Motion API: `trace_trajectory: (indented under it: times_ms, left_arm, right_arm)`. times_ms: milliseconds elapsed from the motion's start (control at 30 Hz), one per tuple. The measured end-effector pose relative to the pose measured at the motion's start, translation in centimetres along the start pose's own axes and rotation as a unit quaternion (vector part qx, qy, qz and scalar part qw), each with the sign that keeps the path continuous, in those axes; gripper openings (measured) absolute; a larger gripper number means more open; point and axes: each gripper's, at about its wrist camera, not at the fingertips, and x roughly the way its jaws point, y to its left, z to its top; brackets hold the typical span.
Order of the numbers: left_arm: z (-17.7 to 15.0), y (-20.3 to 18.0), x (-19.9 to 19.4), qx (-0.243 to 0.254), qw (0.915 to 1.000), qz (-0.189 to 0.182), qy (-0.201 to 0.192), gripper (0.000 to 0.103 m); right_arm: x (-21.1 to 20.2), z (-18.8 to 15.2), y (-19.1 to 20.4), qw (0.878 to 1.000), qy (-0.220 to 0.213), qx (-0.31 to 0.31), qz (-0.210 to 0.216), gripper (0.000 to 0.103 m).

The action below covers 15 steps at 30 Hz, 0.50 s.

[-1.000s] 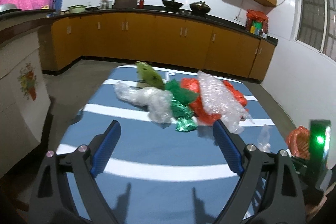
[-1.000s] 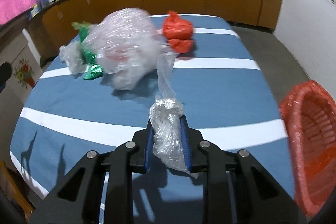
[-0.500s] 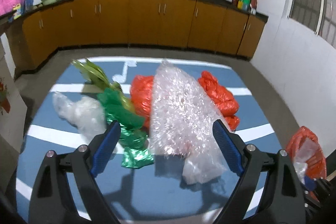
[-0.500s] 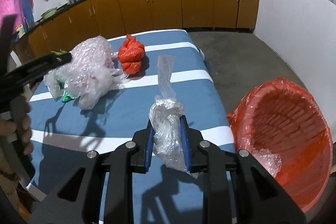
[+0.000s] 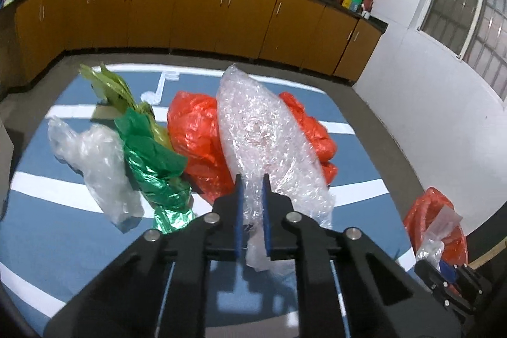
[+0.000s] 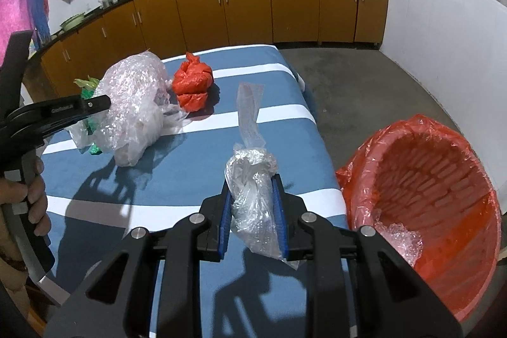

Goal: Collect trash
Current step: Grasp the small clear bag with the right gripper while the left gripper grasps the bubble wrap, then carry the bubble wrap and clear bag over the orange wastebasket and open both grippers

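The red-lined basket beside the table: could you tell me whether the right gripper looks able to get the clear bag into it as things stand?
Probably yes: the right gripper grips the clear bag, and the basket gapes open just beside it, nothing between.

Dim indoor lighting; hard shadows on the surface (image 6: 177,173); strong fisheye bending and dark corners; slightly soft focus.

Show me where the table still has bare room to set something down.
Free: the near blue cloth between the bubble wrap and the table's front edge, and the right strip beside the red-lined basket. Crowded: the far left, where bubble wrap, red bags and green foil bunch together.
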Motion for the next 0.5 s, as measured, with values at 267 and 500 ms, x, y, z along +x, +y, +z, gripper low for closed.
trace_trajectory:
  times_ms: [267, 500]
  left_arm:
    - [0.4, -1.3, -4.8, 0.038, 0.9978, -0.004, -0.055, 0.009]
    - [0.5, -2.9, -8.9, 0.058, 0.9944, -0.023, -0.086, 0.009]
  right_arm:
    - [-2.4, 0.5, 0.3, 1.000, -0.028, -0.003, 0.003, 0.024]
    - [-4.8, 0.8, 0.4, 0.999, -0.051, -0.002, 0.001, 0.024]
